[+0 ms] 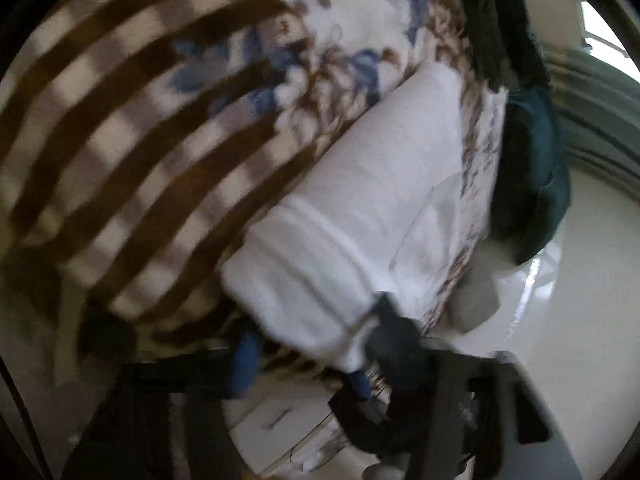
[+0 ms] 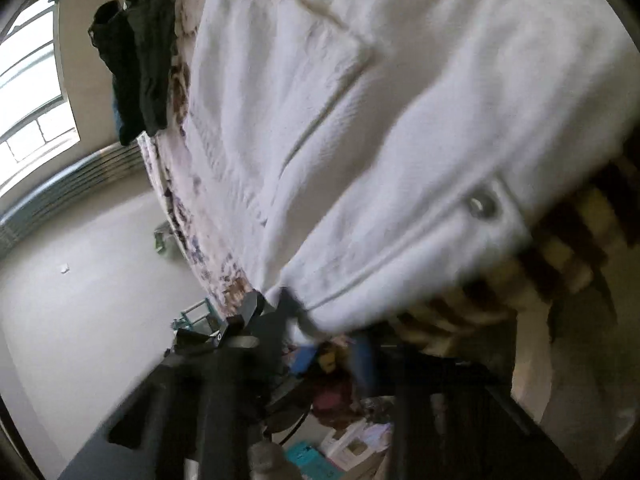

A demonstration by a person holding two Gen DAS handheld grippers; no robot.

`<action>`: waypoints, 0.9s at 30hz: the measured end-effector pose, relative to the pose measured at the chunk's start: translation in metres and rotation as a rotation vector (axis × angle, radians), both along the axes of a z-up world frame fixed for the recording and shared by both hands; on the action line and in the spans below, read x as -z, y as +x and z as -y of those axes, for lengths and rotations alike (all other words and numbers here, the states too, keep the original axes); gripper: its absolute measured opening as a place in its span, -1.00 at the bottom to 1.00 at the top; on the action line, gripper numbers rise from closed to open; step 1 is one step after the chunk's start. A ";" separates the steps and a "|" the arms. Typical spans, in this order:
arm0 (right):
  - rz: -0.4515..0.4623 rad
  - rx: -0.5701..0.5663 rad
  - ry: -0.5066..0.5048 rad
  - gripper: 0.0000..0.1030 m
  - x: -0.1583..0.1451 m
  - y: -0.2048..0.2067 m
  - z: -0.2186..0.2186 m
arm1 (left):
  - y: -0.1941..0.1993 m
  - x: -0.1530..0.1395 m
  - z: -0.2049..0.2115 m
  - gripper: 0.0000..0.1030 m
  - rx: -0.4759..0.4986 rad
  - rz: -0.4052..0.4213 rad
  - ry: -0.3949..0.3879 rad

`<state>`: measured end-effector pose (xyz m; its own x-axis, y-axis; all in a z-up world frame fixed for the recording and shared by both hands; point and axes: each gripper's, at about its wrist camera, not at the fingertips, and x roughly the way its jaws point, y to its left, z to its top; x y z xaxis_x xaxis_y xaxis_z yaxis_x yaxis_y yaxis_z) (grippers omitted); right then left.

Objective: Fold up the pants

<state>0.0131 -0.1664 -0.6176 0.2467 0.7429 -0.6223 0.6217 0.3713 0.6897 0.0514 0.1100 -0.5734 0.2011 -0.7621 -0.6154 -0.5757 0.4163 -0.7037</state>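
Note:
White pants (image 1: 352, 216) lie on a bed with a floral and brown-checked blanket (image 1: 120, 140). In the left wrist view my left gripper (image 1: 312, 356) is shut on the hem end of a white pant leg, blue fingertips (image 1: 246, 360) showing at the cloth's edge. In the right wrist view the pants (image 2: 400, 120) fill the frame, waistband and metal button (image 2: 480, 205) at the right. My right gripper (image 2: 320, 336) is shut on the waistband corner. Both views are blurred by motion.
Dark clothes (image 2: 136, 72) lie on the bed's far part, also in the left wrist view (image 1: 524, 152). A window (image 2: 32, 92) and radiator (image 2: 68, 188) stand by the pale floor (image 2: 88, 300). Boxes and clutter (image 2: 344, 440) lie on the floor below the bed edge.

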 end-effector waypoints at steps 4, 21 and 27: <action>-0.016 0.053 -0.051 -0.79 0.001 0.000 0.011 | 0.005 0.011 -0.001 -0.55 0.014 0.006 -0.010; -0.082 -0.021 -0.084 0.45 -0.014 -0.015 0.071 | -0.006 -0.021 -0.009 0.30 0.208 0.014 0.036; -0.070 -0.037 -0.220 0.45 -0.049 -0.030 0.113 | 0.015 -0.067 0.000 0.81 0.388 0.129 0.278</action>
